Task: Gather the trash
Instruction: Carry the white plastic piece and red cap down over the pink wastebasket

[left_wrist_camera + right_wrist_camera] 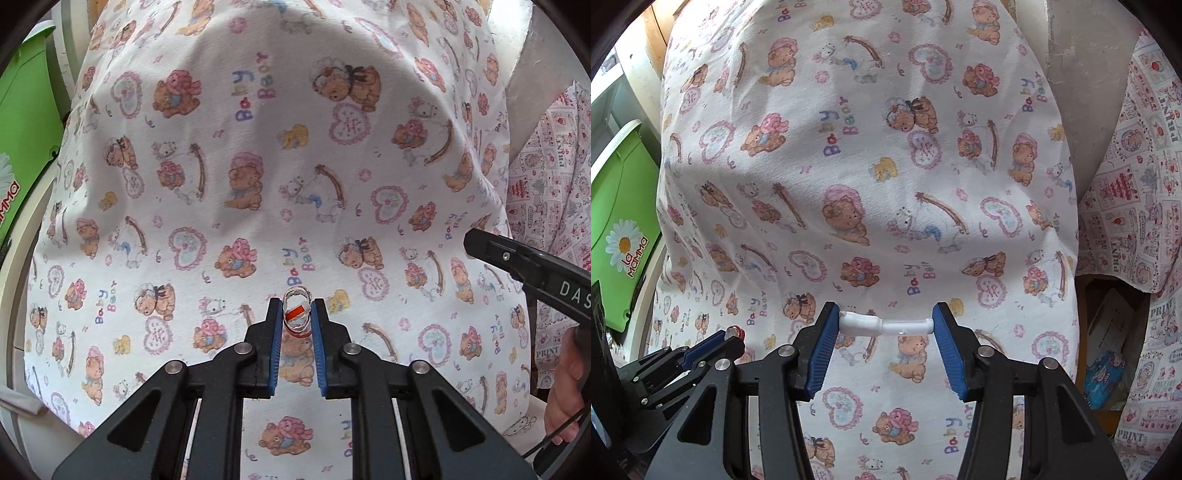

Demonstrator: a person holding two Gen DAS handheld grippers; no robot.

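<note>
The left claw (pixel 297 314) was pinched narrow on a small crumpled wrapper (pixel 296 313), clear with a red-orange patch, held between its blue pads (pixel 275 345) above the bear-print cloth (pixel 258 147) covering the tabletop. The right claw (pixel 885 325) stood about half wide, gripping a white plastic piece (pixel 882 325) end to end between its pads. A green box (pixel 620 229) stood off the cloth's left edge, and another printed cloth (pixel 1137 184) lay to the right.

White cloth (pixel 258 110) printed with brown bears and pink hearts; left of it a green box (pixel 620 229) bearing a white daisy.
</note>
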